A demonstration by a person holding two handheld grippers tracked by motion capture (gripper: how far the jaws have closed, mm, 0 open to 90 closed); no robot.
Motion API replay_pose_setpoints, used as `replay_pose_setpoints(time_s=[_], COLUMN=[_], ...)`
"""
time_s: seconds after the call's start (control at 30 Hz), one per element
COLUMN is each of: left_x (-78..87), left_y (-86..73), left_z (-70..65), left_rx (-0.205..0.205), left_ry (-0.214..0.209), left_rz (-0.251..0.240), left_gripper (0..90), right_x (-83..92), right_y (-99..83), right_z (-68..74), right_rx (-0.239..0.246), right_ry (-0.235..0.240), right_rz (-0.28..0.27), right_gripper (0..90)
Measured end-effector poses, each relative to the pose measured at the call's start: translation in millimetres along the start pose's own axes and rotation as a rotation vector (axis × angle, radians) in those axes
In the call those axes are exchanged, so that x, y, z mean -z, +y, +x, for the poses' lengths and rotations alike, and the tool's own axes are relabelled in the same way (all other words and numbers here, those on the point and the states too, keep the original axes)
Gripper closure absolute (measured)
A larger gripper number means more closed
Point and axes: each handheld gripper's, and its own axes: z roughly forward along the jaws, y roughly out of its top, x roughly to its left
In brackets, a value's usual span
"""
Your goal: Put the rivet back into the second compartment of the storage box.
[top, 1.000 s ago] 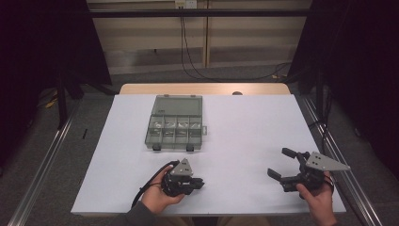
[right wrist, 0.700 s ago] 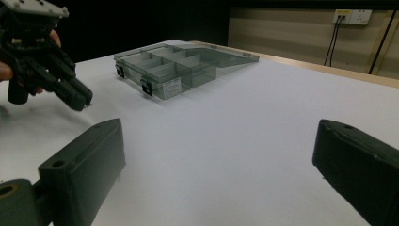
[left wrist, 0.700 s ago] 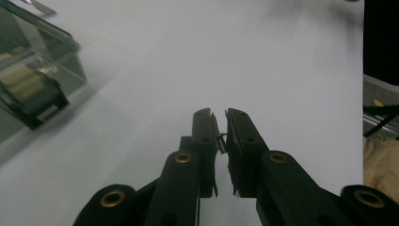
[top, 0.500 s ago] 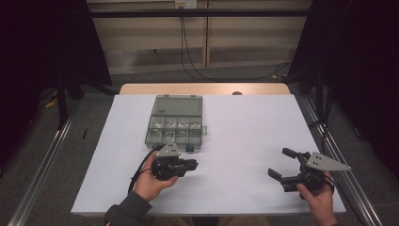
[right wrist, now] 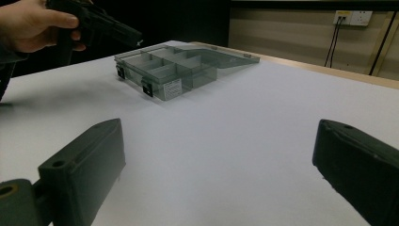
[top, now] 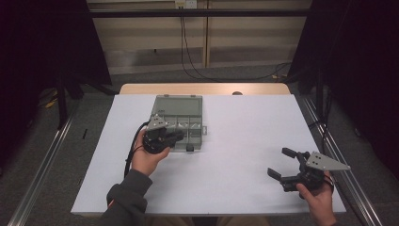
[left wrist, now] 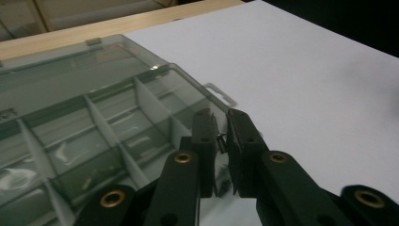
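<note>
Left gripper (left wrist: 222,141), jaws pinched on a small metal spring (left wrist: 220,137), hangs over the open translucent grey plastic compartment box (top: 181,120); advise lowering squarely into one cell before releasing, while the right gripper (top: 283,168) idles wide open, well apart.

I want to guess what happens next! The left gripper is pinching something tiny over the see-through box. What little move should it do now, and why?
Probably lower the left gripper a little into a compartment of the organizer box. Its jaws pinch a tiny metal part above the open, divided tray.
</note>
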Motion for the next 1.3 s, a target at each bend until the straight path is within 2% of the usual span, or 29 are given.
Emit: replay_pose_setpoints(time_s=[0.07,0.13,0.17,0.23,0.37,0.47,0.6,0.7,0.73,0.8,0.9,0.97,1.07,1.17,1.3], left_x=[-5.4,-10.2,-12.8,-15.6,-20.0,-23.4,-29.5,-30.8,-31.0,-29.0,-21.1,-14.1,-3.4,8.6,20.6], left_y=[1.3,1.3,1.3,1.2,3.1,2.4,-2.0,-4.9,-5.6,-5.8,-3.2,-1.7,-2.4,-8.5,-19.0], left_z=[6.1,10.5,13.1,17.1,27.3,35.4,43.1,48.7,50.6,51.1,48.2,44.7,36.8,26.3,14.6], left_rx=[0.006,0.02,0.015,0.027,0.029,0.071,0.085,0.099,0.111,0.107,0.115,0.123,0.096,0.096,0.074], left_ry=[0.043,0.07,0.099,0.119,0.202,0.218,0.259,0.293,0.284,0.282,0.244,0.202,0.153,0.118,0.089], left_rz=[0.011,0.003,0.005,-0.005,-0.019,-0.039,-0.027,-0.024,-0.03,-0.033,-0.054,-0.061,-0.083,-0.108,-0.115], left_gripper=[82.3,82.3,82.2,82.3,82.2,82.2,81.8,78.3,73.3,64.9,55.3,46.4,33.9,25.8,18.8], right_x=[0.4,0.7,1.0,1.6,1.7,1.5,1.5,1.9,2.0,2.2,2.7,3.2,3.5,3.2,3.0], right_y=[-0.1,0.0,0.1,0.1,-0.2,0.1,-0.1,0.0,-0.1,-0.1,-0.4,-0.4,-0.4,0.0,0.0], right_z=[-0.1,0.4,0.5,0.5,0.5,0.8,0.9,0.7,0.8,0.8,0.3,0.1,0.3,1.1,1.6], right_rx=[-0.002,0.0,-0.001,0.0,-0.001,-0.001,-0.002,-0.002,-0.002,-0.001,-0.001,-0.002,0.0,0.0,0.0], right_ry=[0.001,0.0,0.002,0.001,0.002,0.004,0.004,0.003,0.003,0.004,0.003,0.003,0.002,0.0,0.002], right_rz=[0.0,0.0,0.001,0.001,0.001,0.001,0.002,0.001,-0.001,-0.001,-0.001,0.0,0.0,0.0,0.004], right_gripper=[2.6,2.6,2.7,2.7,2.7,2.7,2.6,2.6,2.6,2.7,2.6,2.6,2.6,2.7,2.6])
